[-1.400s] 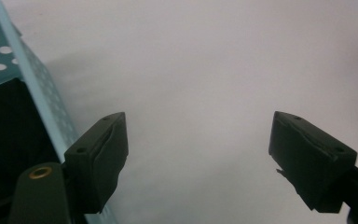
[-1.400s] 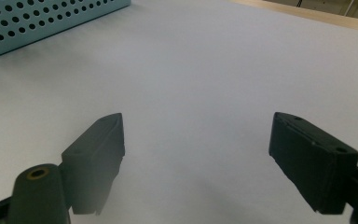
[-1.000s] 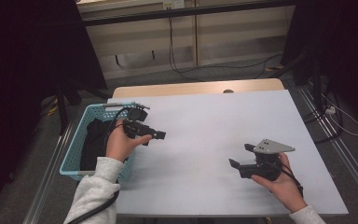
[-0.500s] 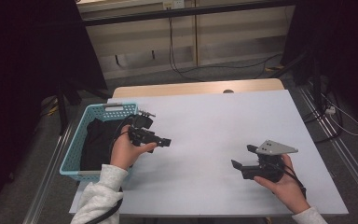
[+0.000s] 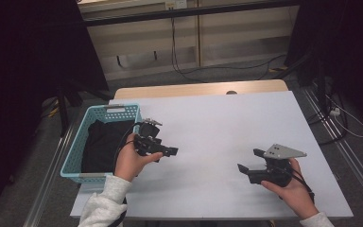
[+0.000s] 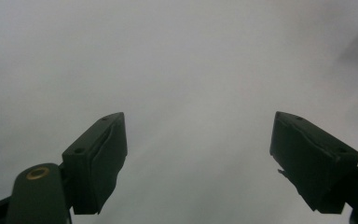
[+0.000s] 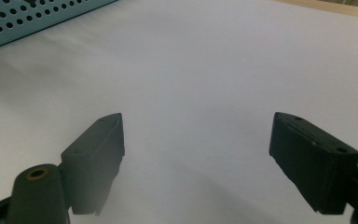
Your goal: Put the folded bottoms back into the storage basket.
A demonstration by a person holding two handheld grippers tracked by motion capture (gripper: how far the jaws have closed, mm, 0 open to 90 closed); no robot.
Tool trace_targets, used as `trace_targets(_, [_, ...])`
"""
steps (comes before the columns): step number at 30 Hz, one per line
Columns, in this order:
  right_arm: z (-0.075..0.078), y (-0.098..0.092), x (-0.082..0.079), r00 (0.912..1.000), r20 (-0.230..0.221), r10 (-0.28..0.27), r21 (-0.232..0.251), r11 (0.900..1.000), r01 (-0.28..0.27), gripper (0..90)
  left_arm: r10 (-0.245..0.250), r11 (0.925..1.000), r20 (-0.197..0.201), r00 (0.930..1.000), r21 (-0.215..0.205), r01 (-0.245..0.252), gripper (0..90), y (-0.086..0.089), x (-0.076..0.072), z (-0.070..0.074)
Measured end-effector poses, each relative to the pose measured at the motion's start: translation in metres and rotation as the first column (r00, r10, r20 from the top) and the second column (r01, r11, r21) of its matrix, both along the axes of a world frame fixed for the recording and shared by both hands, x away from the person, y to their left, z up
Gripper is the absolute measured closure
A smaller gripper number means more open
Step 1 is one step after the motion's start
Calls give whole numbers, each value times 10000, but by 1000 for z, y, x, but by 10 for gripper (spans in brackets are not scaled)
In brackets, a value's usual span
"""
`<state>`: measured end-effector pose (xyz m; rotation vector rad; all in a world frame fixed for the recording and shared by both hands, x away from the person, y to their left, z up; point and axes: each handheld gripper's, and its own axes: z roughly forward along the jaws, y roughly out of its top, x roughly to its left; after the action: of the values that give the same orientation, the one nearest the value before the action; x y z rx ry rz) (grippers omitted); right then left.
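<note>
My left gripper point(image 5: 172, 152) hovers just right of the light blue basket point(image 5: 72, 150), pointing right over the white table point(image 5: 217, 123). Its jaws stand wide apart with nothing between them; in the left gripper view point(image 6: 198, 158) only bare white surface lies ahead. My right gripper point(image 5: 242, 168) rests low near the front right of the table, pointing left, a grey three-cornered plate on top. Its jaws are also open and empty in the right gripper view point(image 7: 196, 158). A dark cloth point(image 5: 101, 144) lies inside the basket.
The basket stands at the table's left edge, and its perforated wall point(image 7: 32, 16) appears at the top left of the right gripper view. A wooden strip point(image 5: 198, 89) runs along the table's far edge. Cables lie on the floor behind.
My left hand has moved away from the basket, toward the right and the table's front, sinking slightly. The right hand has stayed in place. Both grippers remain open.
</note>
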<state>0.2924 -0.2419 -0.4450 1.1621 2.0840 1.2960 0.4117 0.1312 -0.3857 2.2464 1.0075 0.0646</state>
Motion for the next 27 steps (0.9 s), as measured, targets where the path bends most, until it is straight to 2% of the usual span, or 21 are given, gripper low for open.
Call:
trace_targets(5, [-1, -1, -2, 10000, -12, 20, -59, 10000, -20, 174, -184, 9998, 16, 9998, 15, 184, 187, 0, -5, -4])
trace_targets(6, [-1, -2, -2, 10000, -20, 28, -61, 10000, -28, 174, -56, 9999, 22, 10000, -139, 56, 186, 0, -7, -5])
trace_targets(8, [-1, -2, -3, 10000, -30, 16, -55, 10000, -16, 174, -170, 9999, 7, 9999, -31, 170, 187, 0, -8, -7])
trace_targets(11, [-1, -4, -4, 10000, -26, 13, -39, 10000, -13, 174, -81, 10000, 104, 9999, 12, 81, 186, 0, -12, -10])
trace_targets(17, [-1, -9, -7, 10000, -61, -62, 1, 10000, 62, 174, -169, 9997, 35, 9999, -152, 169, 183, 1, -17, -17])
trace_targets(19, [-1, -10, -8, 9999, -59, -85, -9, 10000, 85, 174, -210, 9998, 59, 9998, -17, 211, 182, 2, -18, -19])
trace_targets(27, [-2, -16, -12, 9999, -76, -144, -28, 9999, 143, 173, -260, 9991, 91, 9996, -333, 263, 172, 5, -24, -26])
